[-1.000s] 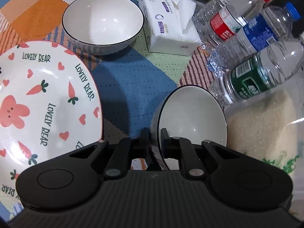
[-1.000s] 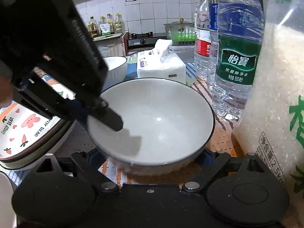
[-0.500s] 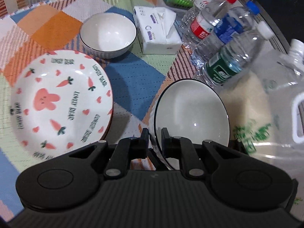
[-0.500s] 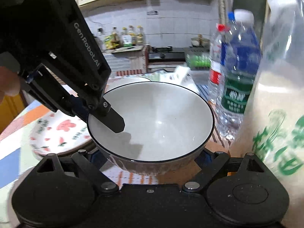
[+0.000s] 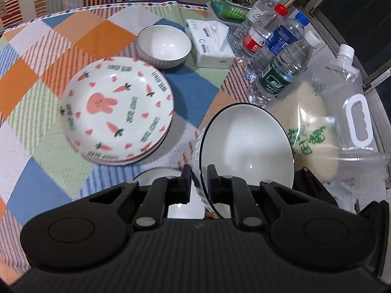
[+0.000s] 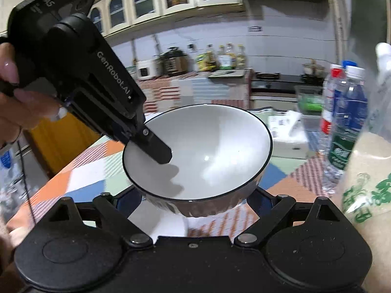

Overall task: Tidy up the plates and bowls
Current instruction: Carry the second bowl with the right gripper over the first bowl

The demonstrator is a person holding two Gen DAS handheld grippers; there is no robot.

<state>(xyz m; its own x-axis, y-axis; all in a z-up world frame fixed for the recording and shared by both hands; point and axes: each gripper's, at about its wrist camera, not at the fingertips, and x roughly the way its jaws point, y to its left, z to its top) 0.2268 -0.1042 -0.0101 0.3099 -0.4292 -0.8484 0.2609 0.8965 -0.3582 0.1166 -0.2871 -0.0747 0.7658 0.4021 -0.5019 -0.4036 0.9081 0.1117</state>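
Item: white ceramic bowl with a thin black rim (image 5: 246, 146), lifted off the table and tilted, lower centre-right of the left wrist view and centre of the right wrist view (image 6: 202, 156). Held by: left gripper (image 5: 198, 183), jaws clenched on the bowl's near rim, one finger inside the wall and one outside; a rim pinch suits a thin wall and leaves the underside free for setting down into another vessel. Right gripper (image 6: 195, 210): bottom edge of its own view, linkages spread wide to either side of the bowl's base, fingertips hidden behind the bowl; jaws appear released and not gripping, probably waiting below as a guard. Likely destination: second white black-rimmed bowl (image 5: 164, 46), upright on the patchwork checked tablecloth (image 5: 61, 36), upper centre of the left wrist view, just left of the white tissue pack (image 5: 210, 42); nesting there would group like with like. Already grouped: white rabbit-and-carrot printed plates (image 5: 114, 109), stacked at centre-left. A further white dish rim (image 5: 156, 174) shows directly below the left gripper; kind cannot be told. Hazards, right side of the left wrist view: clear plastic water bottles (image 5: 281, 73) and clear rice bag with handle (image 5: 330, 127), near the raised bowl's edge.
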